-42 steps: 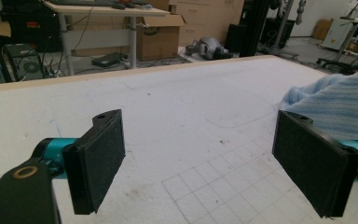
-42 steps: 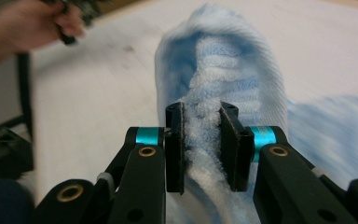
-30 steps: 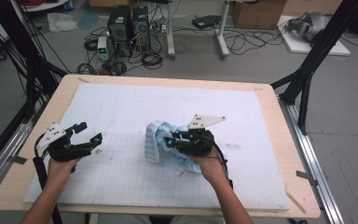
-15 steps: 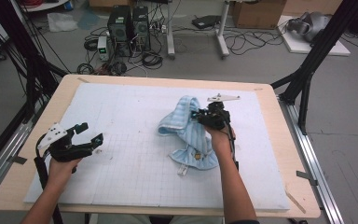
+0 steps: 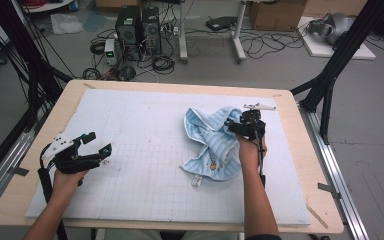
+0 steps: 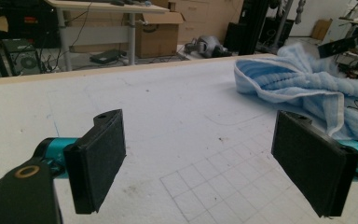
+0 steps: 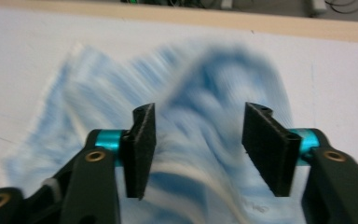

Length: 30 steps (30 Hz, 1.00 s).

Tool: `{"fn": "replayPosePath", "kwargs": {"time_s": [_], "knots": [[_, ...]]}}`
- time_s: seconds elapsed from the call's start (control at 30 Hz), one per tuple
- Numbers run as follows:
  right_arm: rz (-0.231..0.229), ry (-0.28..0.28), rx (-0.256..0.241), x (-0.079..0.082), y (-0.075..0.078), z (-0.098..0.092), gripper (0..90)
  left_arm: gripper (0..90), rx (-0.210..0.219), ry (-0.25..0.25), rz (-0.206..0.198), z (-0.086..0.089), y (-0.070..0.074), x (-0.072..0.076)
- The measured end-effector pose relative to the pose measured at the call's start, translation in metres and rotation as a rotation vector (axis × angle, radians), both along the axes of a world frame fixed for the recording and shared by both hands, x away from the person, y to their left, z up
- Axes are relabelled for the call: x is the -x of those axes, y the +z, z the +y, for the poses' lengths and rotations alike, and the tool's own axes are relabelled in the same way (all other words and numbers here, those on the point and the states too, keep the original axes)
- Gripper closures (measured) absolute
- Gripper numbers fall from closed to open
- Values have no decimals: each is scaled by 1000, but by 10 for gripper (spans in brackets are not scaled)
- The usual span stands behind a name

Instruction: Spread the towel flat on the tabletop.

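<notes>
Towel: soft, light, and best pinched at a hem

Towel (image 5: 214,145) is lying crumpled on the white mat (image 5: 140,130), right of centre, bunched into ridges toward the far side and spreading flatter toward the person, with a small tag sticking out at its near edge. It is looking like light striped terry — limp, not slippery, nothing to break — so it is going to sag and trail from any single pinch rather than keep a shape.

Right gripper (image 5: 245,125) is hanging over the towel's far right part with its jaws parted and nothing between them; in the right gripper view the cloth (image 7: 200,140) is blurring below the pads, so whether they are brushing the pile is hard to say. Left gripper (image 5: 92,150) is waiting well apart at the mat's left side, jaws spread wide and empty, pointing toward the towel (image 6: 307,88).

A pinch on a raised fold is probably gathering several layers at once. The bound hem or a corner is offering the cleaner hold — one layer, firm edge — and a corner for each gripper is likely needed to spread the cloth out.
</notes>
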State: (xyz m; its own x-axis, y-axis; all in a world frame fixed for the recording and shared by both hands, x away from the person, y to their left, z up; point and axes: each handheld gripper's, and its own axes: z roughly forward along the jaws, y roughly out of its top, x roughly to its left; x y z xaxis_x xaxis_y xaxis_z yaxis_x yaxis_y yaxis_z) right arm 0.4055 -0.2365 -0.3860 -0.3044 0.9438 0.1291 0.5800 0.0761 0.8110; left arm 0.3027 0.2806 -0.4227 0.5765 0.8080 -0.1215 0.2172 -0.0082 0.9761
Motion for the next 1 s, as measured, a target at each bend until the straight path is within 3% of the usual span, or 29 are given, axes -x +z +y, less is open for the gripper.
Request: {"fn": "replayPosePath", "kwargs": {"time_s": [0.1, 0.17, 0.2, 0.23, 0.27, 0.3, 0.33, 0.37, 0.4, 0.43, 0.5, 0.53, 0.57, 0.63, 0.67, 0.7, 0.77, 0.8, 0.83, 0.87, 0.97, 1.0], "knots": [[-49, 49, -51, 9, 10, 6, 352, 181, 2, 1, -1, 0, 0, 0], [-53, 132, -41, 16, 13, 17, 302, 181, 1, 0, 0, 0, 0, 0], [-34, 178, -23, 17, 12, 23, 290, 182, 1, 0, 1, 0, 0, 0], [6, 230, 26, 19, 6, 35, 219, 182, 1, 0, 1, 0, 0, 0], [6, 230, 26, 19, 6, 35, 219, 182, 0, 0, 1, 0, 0, 0], [34, 259, 35, 19, 1, 42, 198, 183, -2, -2, 0, 0, 0, 0], [91, 305, 89, 18, -11, 55, 179, 184, -1, -1, 1, 0, 0, 0], [114, 314, 143, 17, -17, 62, 174, 184, -2, -2, 0, 0, 0, 0], [114, 314, 143, 17, -17, 62, 174, 184, -2, -2, 0, 0, 0, 0], [190, 325, 193, 11, -33, 71, 241, 184, -2, -4, 1, 0, 0, 0], [238, 352, 205, 8, -43, 75, 402, 186, 1, -2, 3, 0, 0, 0], [238, 352, 205, 8, -43, 75, 402, 186, -1, -3, 5, 0, -1, 0], [221, 362, 232, 10, -46, 81, 607, 186, -1, -2, 4, 1, -1, 0], [214, 437, 146, 12, -43, 86, 685, 187, 2, 2, 6, 2, -1, -1], [214, 437, 146, 12, -43, 86, 685, 187, 1, 3, 6, 2, -1, -2], [195, 501, 137, 17, -42, 99, 699, 186, 2, 5, 6, 3, -1, -2], [191, 521, 121, 19, -42, 104, 700, 186, 3, 7, 4, 4, -1, -2], [176, 581, 71, 24, -41, 120, 701, 186, 5, 9, 5, 4, -1, -2], [176, 581, 71, 24, -41, 120, 701, 187, 5, 9, 5, 4, -1, -2], [169, 647, 11, 30, -40, 140, 701, 186, 6, 11, 5, 4, -1, -2], [154, 686, 20, 34, -40, 156, 691, 187, 8, 14, 5, 6, 0, -2], [143, 702, 47, 36, -43, 172, 599, 187, 6, 15, 3, 6, -1, -2]]}}
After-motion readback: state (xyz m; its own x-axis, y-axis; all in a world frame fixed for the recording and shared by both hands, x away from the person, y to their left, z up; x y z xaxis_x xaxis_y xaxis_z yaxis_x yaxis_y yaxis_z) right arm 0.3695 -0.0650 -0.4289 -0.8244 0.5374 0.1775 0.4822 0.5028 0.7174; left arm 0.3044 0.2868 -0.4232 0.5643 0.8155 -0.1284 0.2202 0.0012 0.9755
